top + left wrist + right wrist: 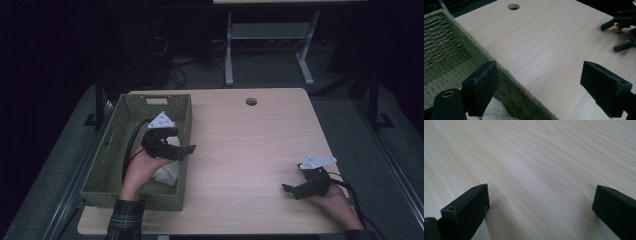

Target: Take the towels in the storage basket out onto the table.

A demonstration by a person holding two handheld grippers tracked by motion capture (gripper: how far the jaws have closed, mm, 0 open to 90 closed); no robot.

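Left hand-held gripper (176, 146): spread, empty, above green basket (116, 155) rim, over white cloth (167, 172). Right hand-held gripper (295, 189): spread, resting on tabletop (240, 150), well apart from basket. Likely step: release done; next, withdraw.

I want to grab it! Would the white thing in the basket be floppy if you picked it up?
Probably floppy: the white thing looks like rumpled cloth, slumped in the basket. Likely light and unlikely to roll or break. What it is exactly is hard to tell.

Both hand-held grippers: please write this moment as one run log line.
left hand-held gripper: open, above basket edge | right hand-held gripper: open, empty, over table
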